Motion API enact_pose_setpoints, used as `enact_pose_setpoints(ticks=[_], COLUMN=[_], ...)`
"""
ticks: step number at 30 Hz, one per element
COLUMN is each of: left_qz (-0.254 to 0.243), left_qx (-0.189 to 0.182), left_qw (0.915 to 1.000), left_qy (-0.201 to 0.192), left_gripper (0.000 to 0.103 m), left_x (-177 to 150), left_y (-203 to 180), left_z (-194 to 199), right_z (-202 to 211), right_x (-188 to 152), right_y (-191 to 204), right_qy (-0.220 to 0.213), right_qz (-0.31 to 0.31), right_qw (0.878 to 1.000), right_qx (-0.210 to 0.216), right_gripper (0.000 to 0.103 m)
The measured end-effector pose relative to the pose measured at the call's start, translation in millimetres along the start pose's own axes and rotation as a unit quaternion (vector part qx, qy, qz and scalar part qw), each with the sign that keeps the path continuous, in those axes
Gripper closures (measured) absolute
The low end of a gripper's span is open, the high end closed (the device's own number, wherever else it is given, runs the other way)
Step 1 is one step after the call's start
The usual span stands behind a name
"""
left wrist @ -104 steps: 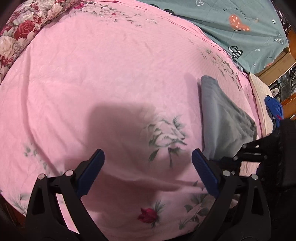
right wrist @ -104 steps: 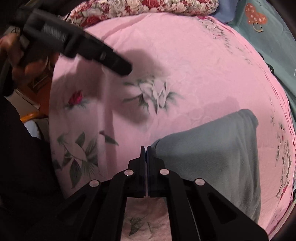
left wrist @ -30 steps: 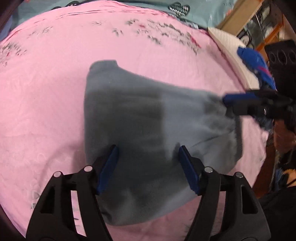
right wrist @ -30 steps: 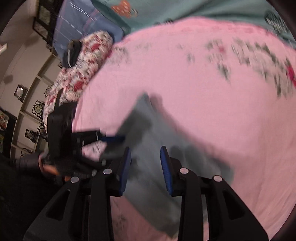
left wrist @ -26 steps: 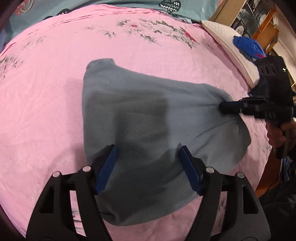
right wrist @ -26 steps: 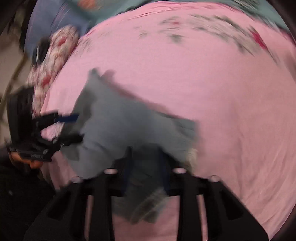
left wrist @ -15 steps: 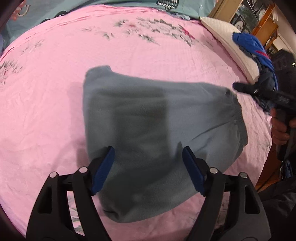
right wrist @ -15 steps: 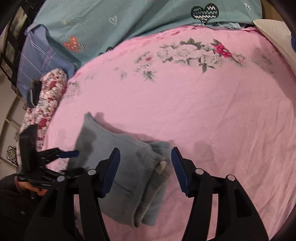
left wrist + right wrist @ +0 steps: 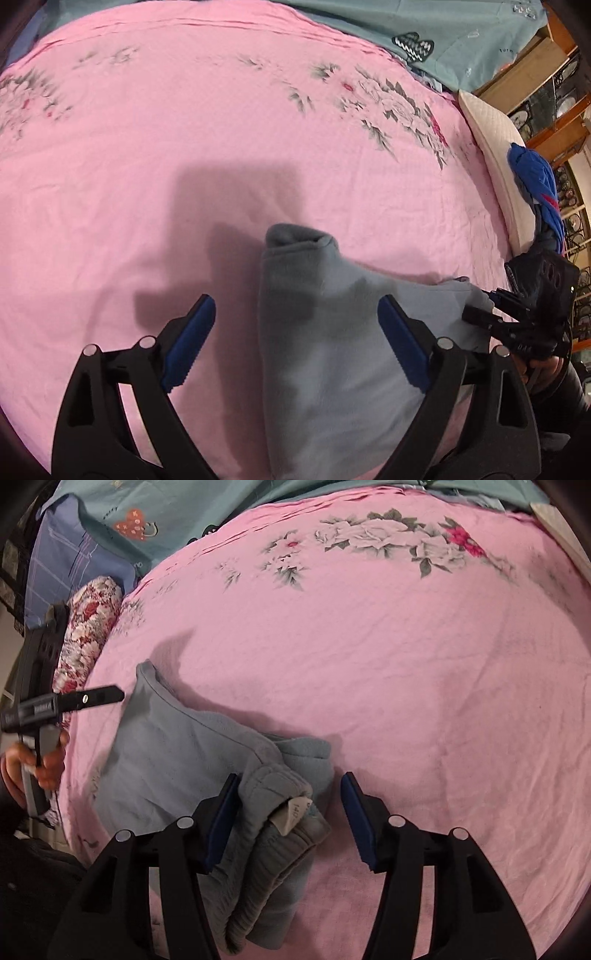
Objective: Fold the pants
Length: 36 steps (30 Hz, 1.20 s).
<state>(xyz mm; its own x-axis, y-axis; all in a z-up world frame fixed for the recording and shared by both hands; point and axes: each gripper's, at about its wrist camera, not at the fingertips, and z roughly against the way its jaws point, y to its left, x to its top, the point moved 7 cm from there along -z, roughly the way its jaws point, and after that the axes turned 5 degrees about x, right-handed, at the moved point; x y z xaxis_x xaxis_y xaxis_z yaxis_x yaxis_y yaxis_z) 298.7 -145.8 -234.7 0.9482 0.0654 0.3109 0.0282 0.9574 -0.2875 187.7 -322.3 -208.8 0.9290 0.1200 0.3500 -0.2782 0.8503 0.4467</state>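
The grey fleece pants (image 9: 332,354) lie folded into a thick bundle on the pink floral bedspread (image 9: 184,147). In the right wrist view the pants (image 9: 177,768) show their ribbed waistband and a white label at the near end. My left gripper (image 9: 295,343) is open and empty, just above the bundle's left part. My right gripper (image 9: 288,812) is open and empty, with the waistband end between its fingers. The right gripper also shows in the left wrist view (image 9: 480,310) at the bundle's right end, and the left gripper shows in the right wrist view (image 9: 96,698).
A teal quilt (image 9: 443,26) lies along the bed's far side. A white pillow (image 9: 495,147) with blue clothing (image 9: 535,177) on it sits at the right edge. A floral pillow (image 9: 88,627) and blue checked bedding (image 9: 62,554) lie at the left.
Both grippers have let go of the pants and drawn back. The left gripper has shifted left, so the bundle now sits lower right in its view. The right gripper has opened wider.
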Motion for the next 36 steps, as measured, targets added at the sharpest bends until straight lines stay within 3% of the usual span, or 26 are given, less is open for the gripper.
enact_pose_setpoints(ticks=[4,7,9,12,16,22,29,36], left_qz=[-0.001,-0.017,-0.016,0.000,0.009,0.026,0.039,0.030], left_qx=[-0.021,-0.014,0.013,0.014,0.019,0.034,0.069,0.093], left_qw=[0.9993,0.9996,0.9998,0.9997,0.9980,0.9920,0.9806,0.9750], left_qy=[0.030,0.017,0.006,-0.019,-0.059,-0.119,-0.179,-0.199], left_gripper=[0.014,0.040,0.072,0.086,0.088,0.088,0.088,0.088], left_x=[4.0,7.8,10.3,8.5,4.6,18.8,79.7,150.6], left_y=[-8.2,-14.2,-12.7,-8.1,-6.1,17.2,80.3,139.9], left_z=[-23.6,-24.3,-25.3,-13.1,10.5,52.9,100.8,113.3], right_z=[-0.9,1.1,3.3,8.9,23.9,26.2,-10.6,-53.2], right_x=[-0.8,-0.9,-0.4,3.1,15.9,63.1,142.8,218.1], right_y=[1.5,3.4,7.9,18.7,35.1,66.8,113.4,148.8], right_qy=[-0.009,-0.015,-0.018,-0.031,-0.063,-0.106,-0.133,-0.155], right_qz=[-0.006,-0.005,0.004,0.027,0.044,0.088,0.125,0.153], right_qw=[1.000,1.000,1.000,0.998,0.995,0.987,0.979,0.969], right_qx=[-0.004,-0.011,-0.025,-0.049,-0.063,-0.084,-0.091,-0.119], right_gripper=[0.062,0.071,0.075,0.078,0.078,0.079,0.079,0.079])
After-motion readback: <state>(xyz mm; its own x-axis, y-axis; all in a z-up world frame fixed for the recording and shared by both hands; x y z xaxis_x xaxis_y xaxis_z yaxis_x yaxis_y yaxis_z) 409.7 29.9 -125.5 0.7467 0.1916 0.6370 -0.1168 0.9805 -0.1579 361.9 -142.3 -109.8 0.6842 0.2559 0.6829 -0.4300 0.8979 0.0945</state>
